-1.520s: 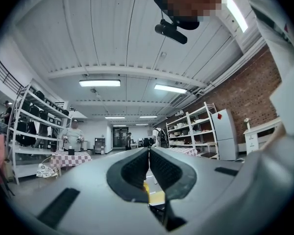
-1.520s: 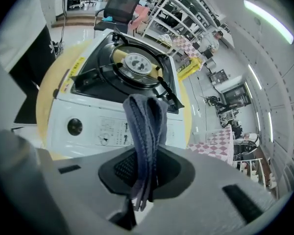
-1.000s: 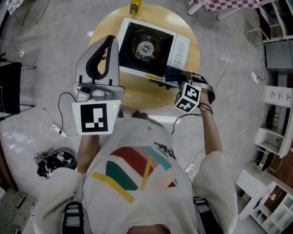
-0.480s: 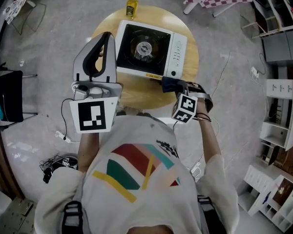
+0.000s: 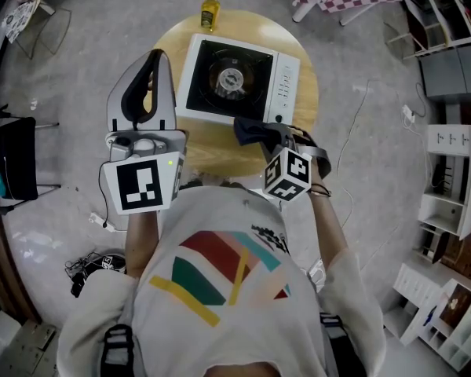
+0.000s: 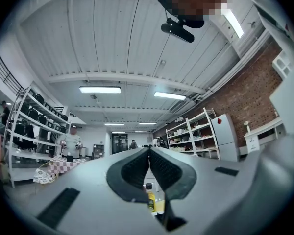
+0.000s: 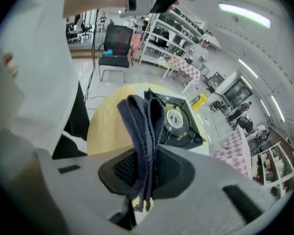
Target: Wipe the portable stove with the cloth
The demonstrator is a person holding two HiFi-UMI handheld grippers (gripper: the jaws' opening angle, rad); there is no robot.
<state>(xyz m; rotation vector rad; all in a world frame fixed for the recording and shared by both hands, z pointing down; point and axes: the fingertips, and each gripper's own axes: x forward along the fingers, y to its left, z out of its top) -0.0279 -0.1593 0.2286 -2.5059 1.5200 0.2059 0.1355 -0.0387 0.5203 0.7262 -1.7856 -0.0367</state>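
Leftward along the stove's near edge went the right gripper over the last second, carrying the cloth from off the stove's 5 o'clock corner to a spot closer to 6 o'clock. The left gripper kept its place at the stove's 9 o'clock side.

In the right gripper view the jaws were clamped on the dark blue cloth – a folded bunch of it rose between the ribbed pads and stood up past the tips, with a frayed end hanging down behind them. Beyond the cloth lay the portable stove, white-cased with a black top and a round burner at its middle; its white control panel sat at the 3 o'clock side. From the head view the cloth appeared right at the stove's near rim, though whether it touched the casing could not be told.

The stove rested on a round wooden table. A small bottle of yellow liquid with a black cap stood at the table's 12 o'clock edge, apart from the stove.

The left gripper's jaws were pressed together with nothing between them – its own view showed the pads meeting along one line and pointing level across the room.
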